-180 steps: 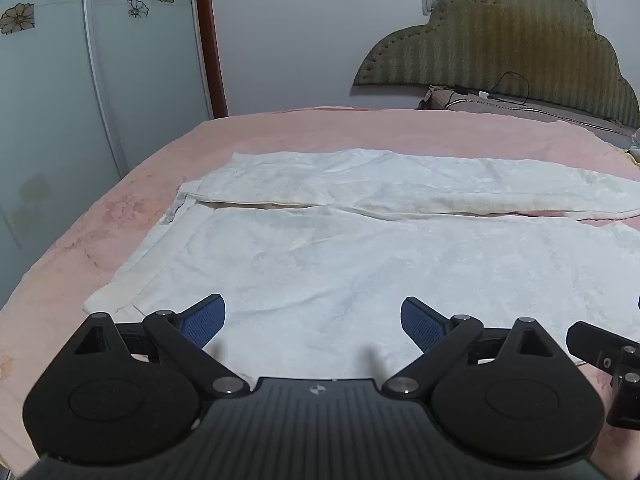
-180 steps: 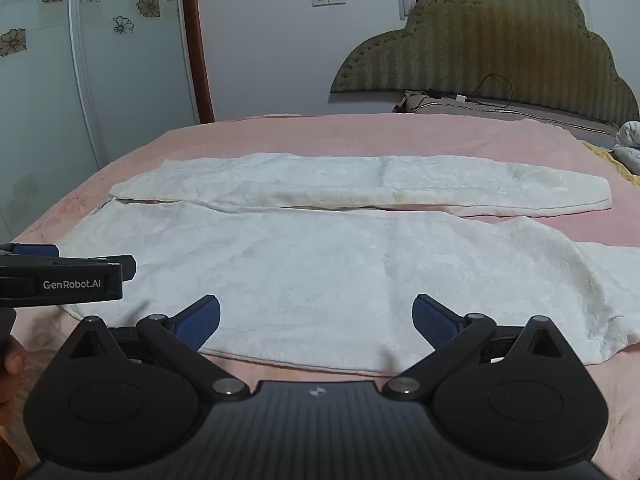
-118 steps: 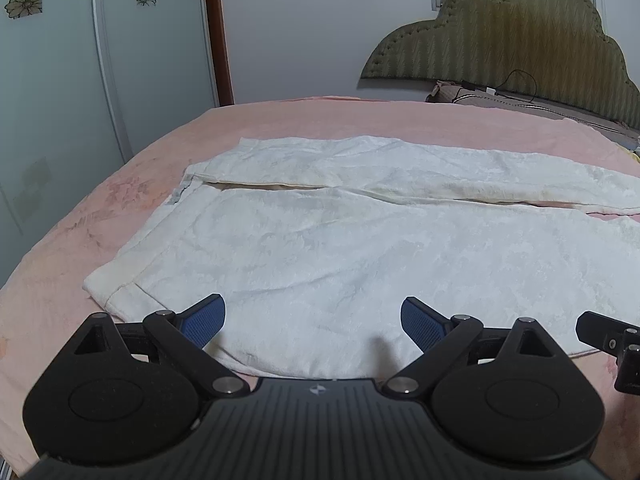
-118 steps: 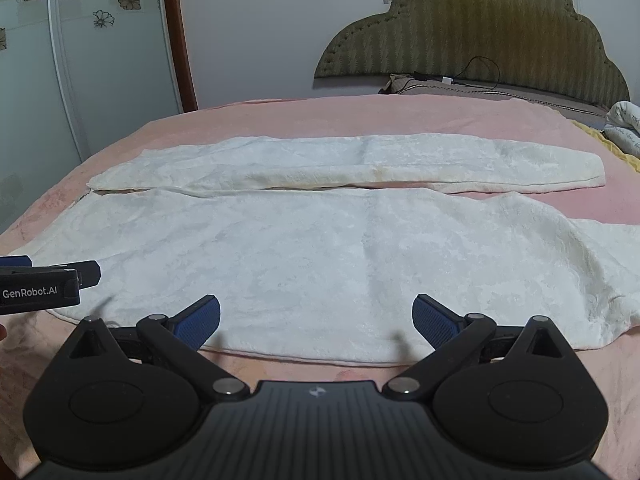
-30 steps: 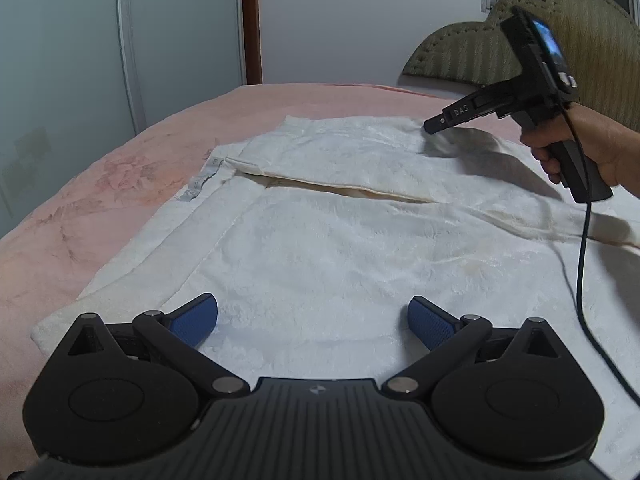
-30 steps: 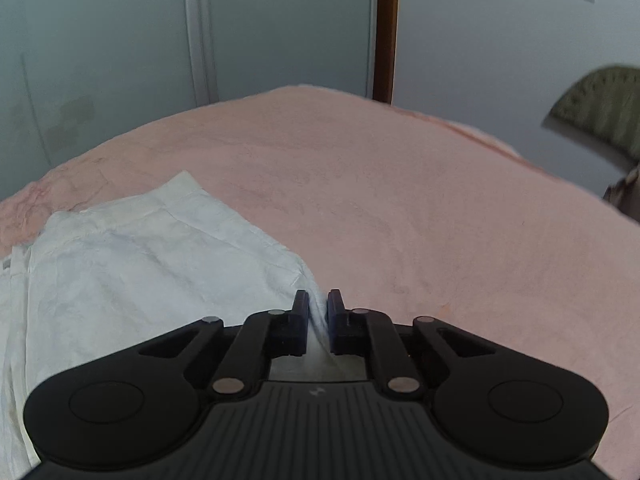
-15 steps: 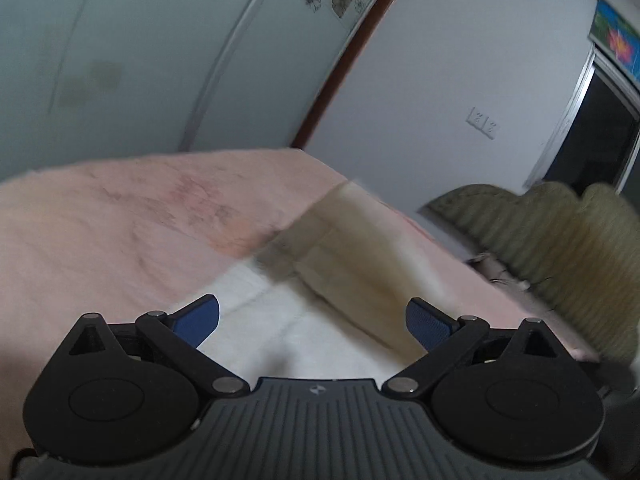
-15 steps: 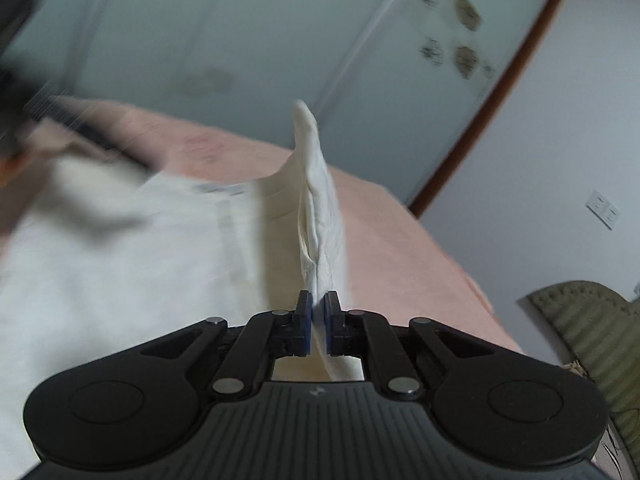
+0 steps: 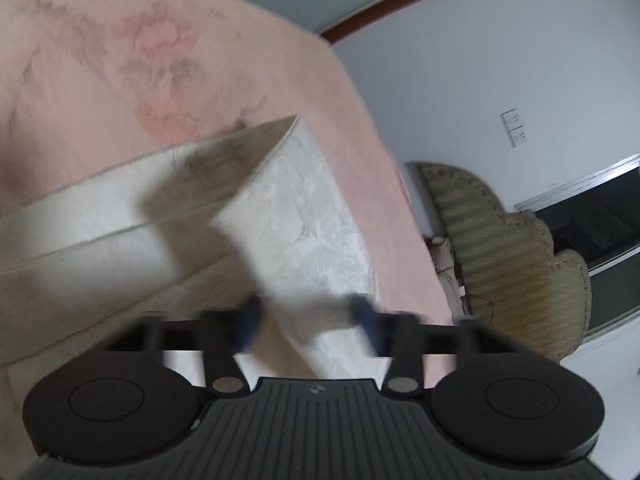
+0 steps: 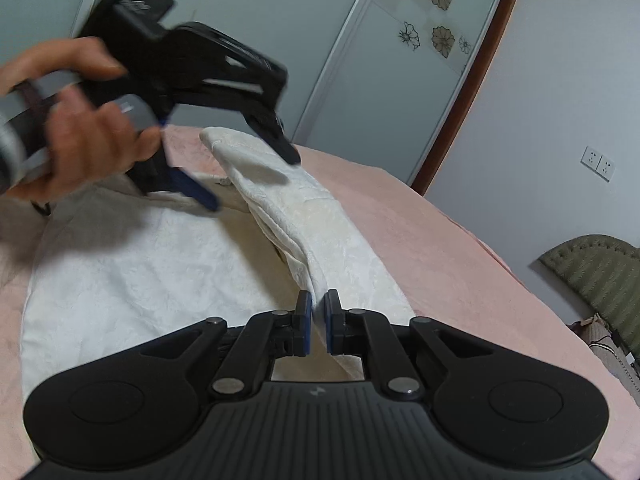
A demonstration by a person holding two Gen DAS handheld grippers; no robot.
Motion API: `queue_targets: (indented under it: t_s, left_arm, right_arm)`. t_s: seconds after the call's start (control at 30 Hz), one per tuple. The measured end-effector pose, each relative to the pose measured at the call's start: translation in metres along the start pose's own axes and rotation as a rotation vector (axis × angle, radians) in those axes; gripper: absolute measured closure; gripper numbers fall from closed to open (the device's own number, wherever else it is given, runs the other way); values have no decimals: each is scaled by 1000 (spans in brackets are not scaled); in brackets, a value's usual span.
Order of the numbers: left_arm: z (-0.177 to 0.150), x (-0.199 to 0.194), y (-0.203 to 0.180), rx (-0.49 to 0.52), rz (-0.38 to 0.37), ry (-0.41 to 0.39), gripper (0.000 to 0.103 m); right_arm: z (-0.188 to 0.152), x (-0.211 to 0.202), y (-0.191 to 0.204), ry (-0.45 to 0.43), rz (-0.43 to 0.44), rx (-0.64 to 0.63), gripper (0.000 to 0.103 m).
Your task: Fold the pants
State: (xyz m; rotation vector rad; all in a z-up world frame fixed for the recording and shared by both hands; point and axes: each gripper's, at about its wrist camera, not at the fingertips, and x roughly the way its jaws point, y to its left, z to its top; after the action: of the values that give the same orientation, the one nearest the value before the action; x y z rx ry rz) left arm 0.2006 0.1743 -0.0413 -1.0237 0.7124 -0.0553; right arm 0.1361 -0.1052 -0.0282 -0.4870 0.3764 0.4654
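White pants (image 10: 132,264) lie spread on a pink bed. My right gripper (image 10: 318,320) is shut on a raised fold of them, and the fold runs away from it as a ridge toward the waist corner (image 10: 224,140). In the right wrist view a hand (image 10: 76,140) holds my left gripper (image 10: 252,182) astride the far end of that ridge. The left wrist view is blurred. There my left gripper (image 9: 308,318) has a strip of the pants (image 9: 296,216) between its fingers. Its jaws are closing and still stand apart.
The pink bedspread (image 10: 432,240) stretches to the right of the pants. Glass wardrobe doors (image 10: 360,60) with flower prints stand behind the bed. A padded olive headboard (image 9: 520,260) and a dark window (image 9: 592,208) are at the right.
My left gripper has rolled over and swung onto the lifted fold, and its wide jaws have narrowed around the cloth. My right gripper keeps its hold, and the fold now lies lower and stretched out.
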Motion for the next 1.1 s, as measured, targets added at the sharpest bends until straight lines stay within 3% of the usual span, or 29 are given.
queue_targets:
  t_s: [0.1,0.23,0.4,0.43,0.47,0.6,0.77,0.87,0.97,1.1]
  left_arm:
    - [2,3,0,39,16,-20,87]
    - [1,-1,-3,95,2,-47,97]
    - [-5,-14,-8,149,-19,-57,99]
    - [-8,-21,-8,167,-18,-56,99]
    - [-8,-26,-8,195,-17,-49,99]
    - [-7,-49,-1,282,3,0,98]
    - [-17,-80,15,383,52,34,98]
    - [-31,-96,16,508,112,13,98]
    - [-44,-103,16,617,165,-7,97]
    - [-58,-107,22,672,217,-22,97]
  right_arm:
    - [-2,5,6,19,-38,-51,89]
    - [-7,9,10,57,-83,-103,63]
    - [-19,19,11,106,-124,-153,65]
    - [-22,20,11,107,-144,-164,67]
    - [-24,22,12,113,-164,-181,86]
    - [-20,0,27,88,-168,-247,87]
    - [-15,-39,60,75,-94,-308,88]
    - [-15,-56,79,84,-28,-328,89]
    - [-14,-68,93,94,20,-316,89]
    - [-14,-73,102,109,62,-263,89]
